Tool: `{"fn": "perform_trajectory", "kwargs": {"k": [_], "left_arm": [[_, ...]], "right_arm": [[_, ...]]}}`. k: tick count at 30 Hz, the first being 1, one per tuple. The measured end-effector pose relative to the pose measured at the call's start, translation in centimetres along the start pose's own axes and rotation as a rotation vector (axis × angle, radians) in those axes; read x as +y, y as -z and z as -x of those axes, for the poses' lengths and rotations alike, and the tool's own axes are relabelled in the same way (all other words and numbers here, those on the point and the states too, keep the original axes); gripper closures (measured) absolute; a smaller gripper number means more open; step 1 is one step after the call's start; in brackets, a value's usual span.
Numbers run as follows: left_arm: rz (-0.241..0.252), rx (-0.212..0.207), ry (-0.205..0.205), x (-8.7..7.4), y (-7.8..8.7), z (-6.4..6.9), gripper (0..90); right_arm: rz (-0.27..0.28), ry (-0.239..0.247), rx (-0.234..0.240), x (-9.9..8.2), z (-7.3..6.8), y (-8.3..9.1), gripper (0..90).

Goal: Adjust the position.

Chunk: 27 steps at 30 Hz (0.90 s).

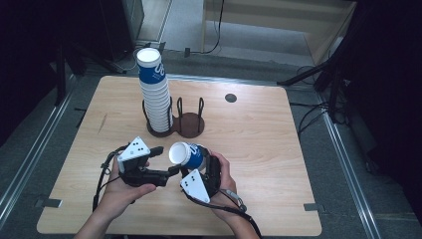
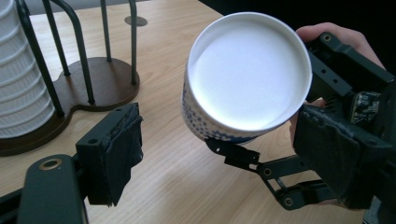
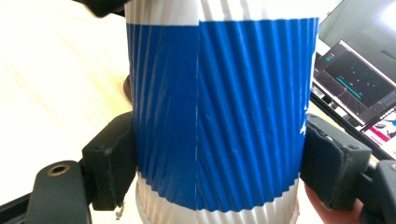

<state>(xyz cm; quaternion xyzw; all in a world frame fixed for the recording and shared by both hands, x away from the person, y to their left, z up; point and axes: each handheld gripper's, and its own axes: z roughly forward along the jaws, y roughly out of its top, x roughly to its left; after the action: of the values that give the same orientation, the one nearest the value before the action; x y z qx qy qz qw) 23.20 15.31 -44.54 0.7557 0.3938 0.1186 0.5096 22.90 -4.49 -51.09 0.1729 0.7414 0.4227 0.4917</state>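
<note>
While the right gripper (image 1: 191, 167) has its jaws clamped on the ribbed blue band of a paper cup (image 1: 186, 155), the cup lies tilted on its side above the tabletop (image 1: 259, 144), its white open mouth turned toward the left gripper (image 1: 166, 162). From the right gripper view the two black pads press on opposite sides of the cup's blue sleeve (image 3: 224, 116), with white ribbed paper showing above and below the band. From the left gripper view the cup's round rim (image 2: 250, 70) faces the camera, and the left jaws stand apart with nothing pressed between them: one pad (image 2: 114, 149) sits low at the left, well clear of the cup, and the other (image 2: 341, 158) is at the right, below and beside the rim. Whether that right-hand pad touches the cup cannot be told. Farther back on the tabletop stands a dark wooden cup holder (image 1: 186, 122) with wire uprights; its left bay holds a tall stack of the same blue-and-white cups (image 1: 154, 94), and its right bay has bare base showing. Both hands (image 1: 122, 191) come in from the near edge, cables trailing from each gripper.
</note>
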Motion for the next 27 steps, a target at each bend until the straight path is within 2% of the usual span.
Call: {"fn": "perform_trajectory", "kwargs": {"k": [7,15,19,27], "left_arm": [[-0.017,-0.015,-0.011,0.0,-0.2,0.3,16.4],[-0.031,-0.013,-0.017,-0.1,-0.5,0.5,16.6],[-0.048,-0.001,-0.022,-0.1,-0.6,0.5,20.3],[-0.070,-0.010,-0.009,-0.3,-1.0,0.3,25.7]], "right_arm": [[0.015,0.045,0.014,0.1,-0.6,0.2,20.4],[0.032,0.103,0.035,0.3,-1.6,0.3,20.3],[0.041,0.129,0.040,0.3,-1.9,0.3,20.3],[0.046,0.191,0.030,0.1,-2.4,0.3,19.9]]}}
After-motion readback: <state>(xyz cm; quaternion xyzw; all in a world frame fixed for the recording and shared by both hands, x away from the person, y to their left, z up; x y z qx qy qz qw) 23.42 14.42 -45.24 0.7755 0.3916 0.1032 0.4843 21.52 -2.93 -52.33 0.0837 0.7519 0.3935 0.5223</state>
